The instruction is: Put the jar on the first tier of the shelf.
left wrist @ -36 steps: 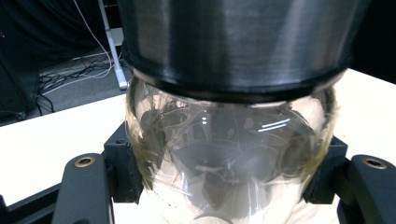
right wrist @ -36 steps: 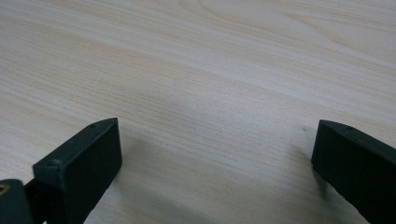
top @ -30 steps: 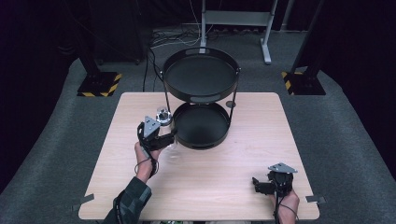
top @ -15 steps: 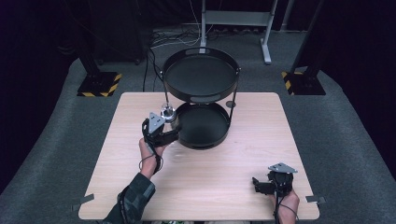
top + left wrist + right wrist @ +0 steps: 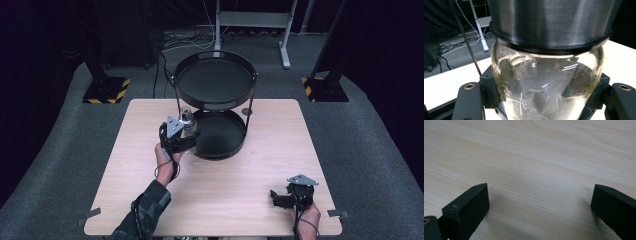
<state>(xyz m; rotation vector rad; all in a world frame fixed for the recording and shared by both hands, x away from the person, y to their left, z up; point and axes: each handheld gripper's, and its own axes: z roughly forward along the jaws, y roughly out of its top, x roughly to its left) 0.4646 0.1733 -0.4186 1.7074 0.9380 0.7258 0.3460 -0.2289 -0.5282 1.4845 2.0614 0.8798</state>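
Note:
A clear glass jar (image 5: 186,119) with a silver metal lid sits between the jaws of my left gripper (image 5: 187,130), which is shut on its body. It is held upright at the left rim of the lower tray (image 5: 220,156) of a black two-tier stand. In the left gripper view the jar (image 5: 544,82) is very close, its lid (image 5: 549,22) above and a black pad pressed on each side. My right gripper (image 5: 278,198) rests near the table's front right edge. Its jaws (image 5: 539,202) stand wide open over bare wood.
The stand's upper tray (image 5: 252,80) hangs over the lower one on thin black posts, near the table's far edge. The light wooden table (image 5: 240,200) has free room in front of the stand. Dark floor, cables and metal stand feet lie beyond.
My left gripper has carried the jar to the right and a little away from me, up to the lower tray's left rim. The right gripper has stayed in place.

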